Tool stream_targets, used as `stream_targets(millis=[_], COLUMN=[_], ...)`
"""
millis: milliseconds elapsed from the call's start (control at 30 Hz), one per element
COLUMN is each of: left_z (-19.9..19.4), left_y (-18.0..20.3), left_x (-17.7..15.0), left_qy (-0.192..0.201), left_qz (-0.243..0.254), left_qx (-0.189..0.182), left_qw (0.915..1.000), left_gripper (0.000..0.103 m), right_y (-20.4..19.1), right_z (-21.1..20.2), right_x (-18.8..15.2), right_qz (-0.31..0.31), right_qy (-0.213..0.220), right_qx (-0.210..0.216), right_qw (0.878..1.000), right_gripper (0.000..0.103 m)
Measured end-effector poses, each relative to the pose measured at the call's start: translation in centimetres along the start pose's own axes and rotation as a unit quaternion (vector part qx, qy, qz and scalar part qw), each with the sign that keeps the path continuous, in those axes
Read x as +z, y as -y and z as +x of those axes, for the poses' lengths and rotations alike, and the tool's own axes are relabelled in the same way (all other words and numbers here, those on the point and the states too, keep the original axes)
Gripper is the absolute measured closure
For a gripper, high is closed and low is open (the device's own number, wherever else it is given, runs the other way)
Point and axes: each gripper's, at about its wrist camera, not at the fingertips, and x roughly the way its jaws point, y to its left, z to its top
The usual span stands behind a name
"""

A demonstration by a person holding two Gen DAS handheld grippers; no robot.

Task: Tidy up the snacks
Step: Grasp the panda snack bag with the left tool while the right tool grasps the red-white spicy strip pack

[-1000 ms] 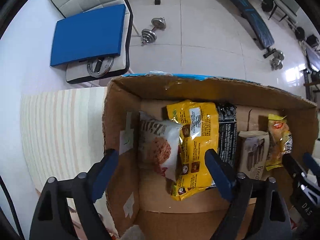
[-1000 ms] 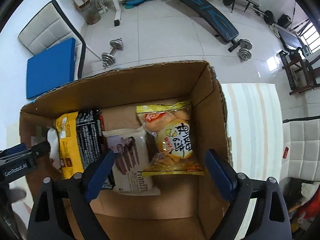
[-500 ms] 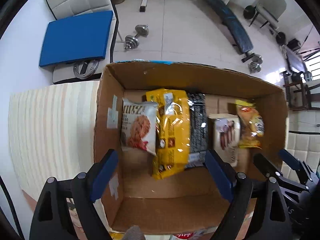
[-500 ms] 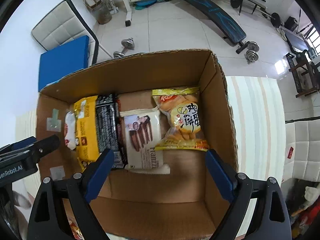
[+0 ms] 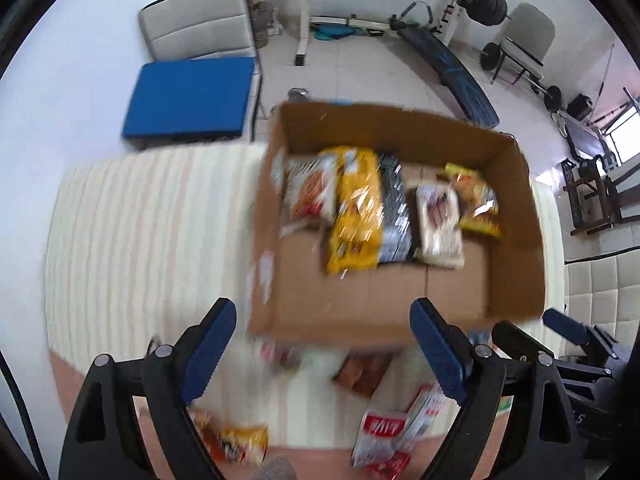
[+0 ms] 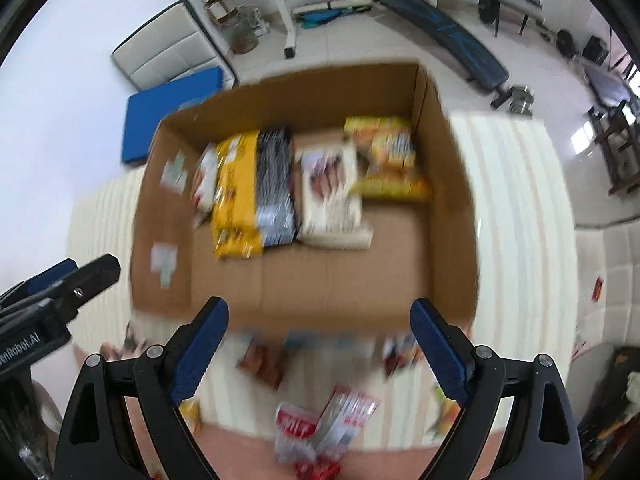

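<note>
An open cardboard box [image 5: 516, 280] [image 6: 452, 240] stands on a striped cloth and holds several snack packs in a row: a white cookie pack [image 5: 308, 192], a yellow pack [image 5: 356, 208] [image 6: 236, 196], a black pack [image 5: 394, 216] [image 6: 274, 196], a cream wafer pack [image 5: 438, 220] [image 6: 330, 196] and an orange-yellow bag [image 5: 476, 200] [image 6: 390, 160]. My left gripper [image 5: 322, 356] is open and empty, above loose snacks in front of the box. My right gripper [image 6: 320, 352] is open and empty, likewise in front of the box. Both views are blurred.
Loose packs lie on the cloth before the box: red-white packs [image 5: 384, 432] [image 6: 320, 424], a brown pack [image 5: 364, 368] and an orange bag [image 5: 236, 444]. A blue pad on a chair [image 5: 188, 96], a weight bench [image 5: 452, 76] and dumbbells stand on the floor beyond.
Both grippers have pulled back and up out of the box. The box now looks smaller and farther, and the loose snacks in front of it have come into view.
</note>
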Motion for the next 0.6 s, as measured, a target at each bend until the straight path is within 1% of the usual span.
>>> stream_targets(millis=[33, 67, 100, 133, 200, 233, 267, 333, 433, 500, 567, 600], left_z=[-0.2, -0.1, 0.0, 0.4, 1.6, 2.5, 3.9, 5.9, 8.6, 9.9, 10.9, 11.4], left_y=[-0.9, -1.6, -2.5, -3.5, -5.4, -6.6, -7.8, -9.6, -11.2, -12.2, -12.6, -12.8], left_x=[-1.7, -3.2, -4.9, -6.8, -10.3, -12.0, -13.9, -16.5, -19.1, -20.2, -20.7, -20.8], left_qy=[-0.006, -0.012, -0.02, -0.031, -0.056, -0.075, -0.104, -0.138, -0.168, -0.181, -0.188, -0.192], left_qz=[-0.008, -0.015, -0.022, -0.031, -0.049, -0.062, -0.077, -0.101, -0.128, -0.144, -0.154, -0.156], left_qx=[0.008, 0.014, 0.018, 0.03, 0.052, 0.057, 0.057, 0.051, 0.042, 0.039, 0.035, 0.034], left_qw=[0.9999, 0.9997, 0.9994, 0.9986, 0.9959, 0.9935, 0.99, 0.9839, 0.9766, 0.9721, 0.9693, 0.9683], left_gripper=[0.014, 0.014, 0.014, 0.014, 0.014, 0.014, 0.014, 0.014, 0.014, 0.014, 0.014, 0.014], right_y=[-0.1, -0.3, -0.6, -0.9, -1.3, -1.5, -1.6, -1.8, -2.4, -3.1, -3.8, -4.1], right_z=[0.3, 0.7, 1.6, 2.3, 4.7, 5.9, 7.0, 9.4, 12.8, 14.2, 15.3, 15.8], right_x=[-2.1, -3.5, -5.3, -6.4, -9.7, -11.0, -11.8, -13.5, -15.7, -16.8, -17.4, -17.8], right_qz=[0.005, 0.008, 0.009, 0.007, 0.002, -0.001, -0.002, -0.001, 0.002, -0.005, -0.015, -0.019], right_qy=[-0.014, -0.028, -0.05, -0.063, -0.103, -0.121, -0.136, -0.164, -0.199, -0.21, -0.214, -0.216], right_qx=[0.014, 0.023, 0.035, 0.039, 0.04, 0.04, 0.04, 0.039, 0.032, 0.027, 0.013, 0.006], right_qw=[1.0, 0.999, 0.998, 0.997, 0.994, 0.992, 0.99, 0.986, 0.98, 0.977, 0.977, 0.976], right_gripper=[0.009, 0.009, 0.009, 0.009, 0.009, 0.009, 0.009, 0.009, 0.009, 0.009, 0.01, 0.013])
